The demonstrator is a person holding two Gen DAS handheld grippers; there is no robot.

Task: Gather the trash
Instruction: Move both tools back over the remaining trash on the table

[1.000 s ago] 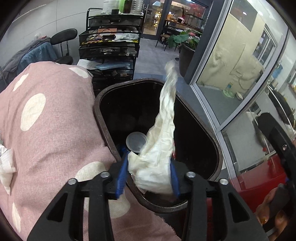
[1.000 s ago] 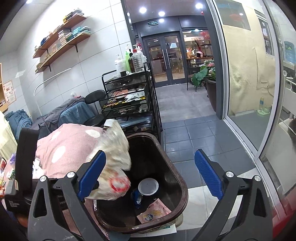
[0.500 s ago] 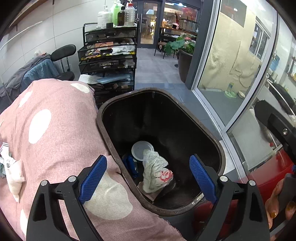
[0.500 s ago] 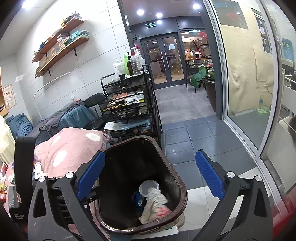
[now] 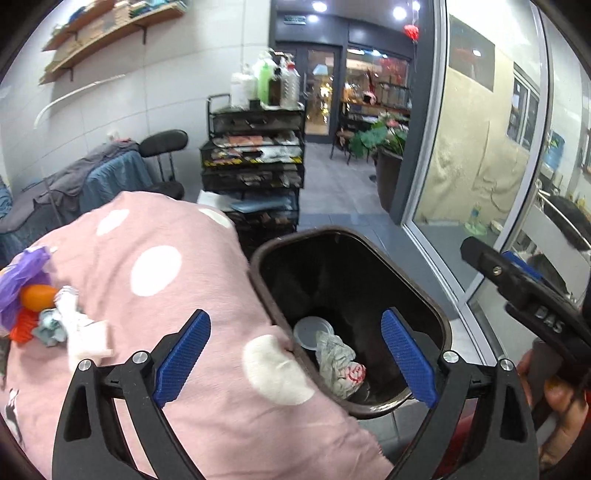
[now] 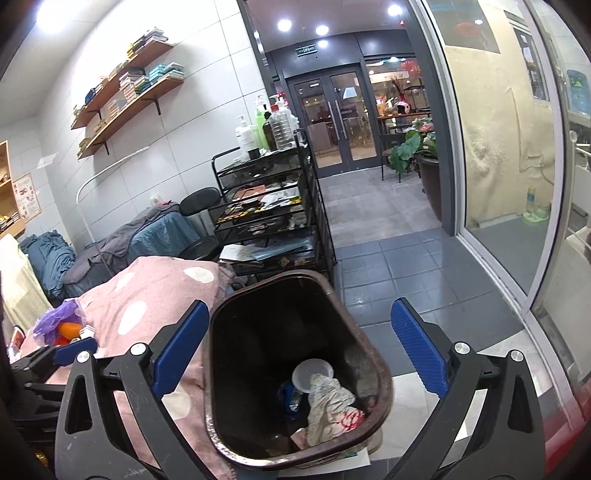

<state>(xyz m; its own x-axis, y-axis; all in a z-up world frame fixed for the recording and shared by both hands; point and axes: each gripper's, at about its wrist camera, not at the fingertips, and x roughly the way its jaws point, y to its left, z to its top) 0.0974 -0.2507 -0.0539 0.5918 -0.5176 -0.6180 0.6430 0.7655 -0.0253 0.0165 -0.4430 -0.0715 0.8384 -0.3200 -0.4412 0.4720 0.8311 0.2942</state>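
- Recessed ceiling spotlights (image 6: 284, 25) burn white above the glass double doors (image 6: 334, 122), lighting the tiled room evenly and fairly brightly.
- A bright flare whitens the upper left wall in the right wrist view.
- The inside of the dark brown trash bin (image 6: 369, 347) sits in deep shadow, with only the crumpled white bag (image 6: 332, 406) and round lid (image 6: 312, 373) catching light.
- The left wrist view is softly smeared; the bottles on the black wire cart (image 5: 255, 155) look blurred.
- Fisheye distortion bows the window frame (image 5: 439, 110) and wall shelves (image 6: 125, 99); black vignette rounds every corner.
- The wet-looking floor tiles (image 6: 388, 266) carry a faint sheen.
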